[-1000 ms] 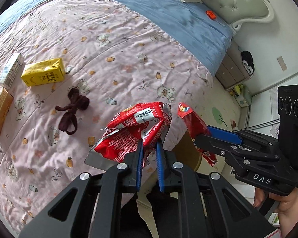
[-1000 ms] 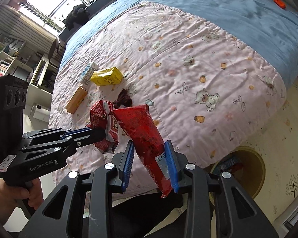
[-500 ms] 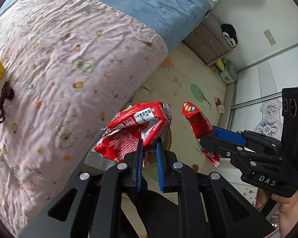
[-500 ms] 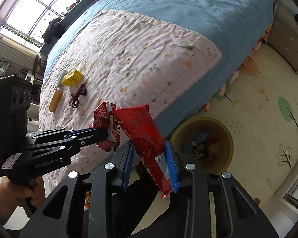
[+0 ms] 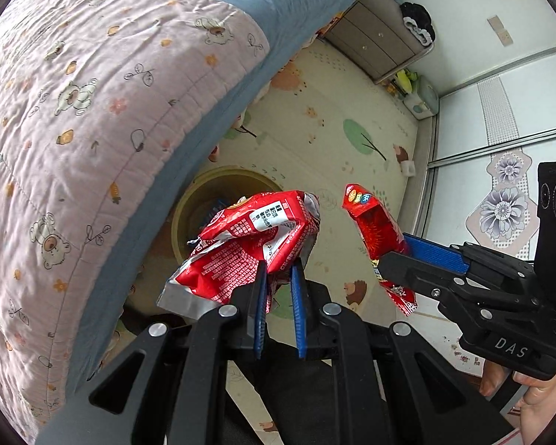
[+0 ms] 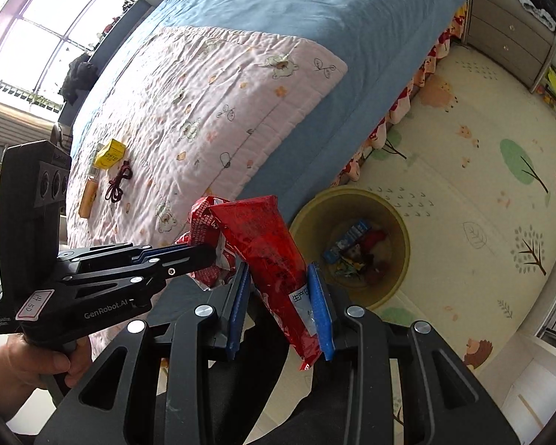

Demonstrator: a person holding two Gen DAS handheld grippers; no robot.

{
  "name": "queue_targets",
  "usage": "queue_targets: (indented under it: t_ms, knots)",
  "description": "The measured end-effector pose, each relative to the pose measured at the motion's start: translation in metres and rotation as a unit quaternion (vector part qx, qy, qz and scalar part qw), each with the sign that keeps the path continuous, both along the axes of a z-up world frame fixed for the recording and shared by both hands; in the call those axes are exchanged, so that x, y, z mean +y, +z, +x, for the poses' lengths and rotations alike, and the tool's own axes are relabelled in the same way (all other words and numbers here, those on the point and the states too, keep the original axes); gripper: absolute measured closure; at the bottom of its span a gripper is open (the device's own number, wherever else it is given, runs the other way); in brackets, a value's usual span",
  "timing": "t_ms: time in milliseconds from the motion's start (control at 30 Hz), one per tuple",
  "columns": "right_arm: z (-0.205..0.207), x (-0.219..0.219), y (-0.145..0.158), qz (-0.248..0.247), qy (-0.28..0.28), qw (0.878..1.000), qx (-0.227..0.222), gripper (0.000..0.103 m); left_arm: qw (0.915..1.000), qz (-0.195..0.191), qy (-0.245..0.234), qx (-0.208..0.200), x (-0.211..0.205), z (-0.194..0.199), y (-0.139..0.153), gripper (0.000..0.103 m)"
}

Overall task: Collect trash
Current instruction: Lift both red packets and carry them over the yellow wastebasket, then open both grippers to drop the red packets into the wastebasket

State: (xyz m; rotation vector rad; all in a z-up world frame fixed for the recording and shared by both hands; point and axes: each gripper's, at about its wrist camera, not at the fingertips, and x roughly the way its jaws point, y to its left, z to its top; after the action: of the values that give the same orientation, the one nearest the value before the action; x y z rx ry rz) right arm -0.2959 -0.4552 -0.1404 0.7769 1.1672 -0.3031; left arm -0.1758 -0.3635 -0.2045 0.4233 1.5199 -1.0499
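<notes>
My left gripper (image 5: 278,269) is shut on a crumpled red snack bag (image 5: 248,244), held above the floor beside the bed. My right gripper (image 6: 278,270) is shut on a long red wrapper (image 6: 267,244); it also shows in the left wrist view (image 5: 376,230). A yellow-green round bin (image 6: 400,230) stands on the floor by the bed with some trash inside; in the left wrist view the bin (image 5: 189,204) lies partly behind the snack bag. The left gripper with its bag (image 6: 204,237) shows in the right wrist view.
The bed with a pink quilt (image 6: 211,104) and blue cover (image 6: 315,0) fills the left. On the quilt lie a yellow carton (image 6: 109,152), an orange box (image 6: 87,198) and a dark red cord (image 6: 118,185). A grey dresser (image 5: 378,44) stands by the wall.
Both grippers have swung away from the bed toward the floor, still holding their wrappers. The bin has come into fuller view below them.
</notes>
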Motion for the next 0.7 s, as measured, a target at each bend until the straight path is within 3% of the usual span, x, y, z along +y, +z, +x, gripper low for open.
queue_targets:
  t_ms: [433, 500, 533, 567, 700]
  knots:
    - [0.001, -0.009, -0.007, 0.001, -0.003, 1.000, 0.009, 0.068, 0.9999, 0.008, -0.008, 0.007, -0.004, -0.001, -0.008, 0.087]
    - [0.000, -0.013, -0.011, 0.001, -0.012, 1.000, 0.023, 0.067, 0.9999, 0.012, -0.005, 0.010, -0.003, 0.000, -0.010, 0.077]
    - [-0.001, -0.014, -0.013, 0.001, -0.018, 1.000, 0.024, 0.067, 0.9998, 0.015, -0.003, 0.010, -0.003, 0.001, -0.011, 0.059]
    - [-0.003, -0.016, -0.013, 0.001, -0.022, 0.999, 0.025, 0.067, 0.9998, 0.016, 0.001, 0.009, -0.003, 0.001, -0.011, 0.047]
    - [-0.006, -0.019, -0.014, 0.003, -0.026, 0.999, 0.026, 0.067, 0.9998, 0.020, 0.004, 0.008, -0.002, 0.004, -0.012, 0.043]
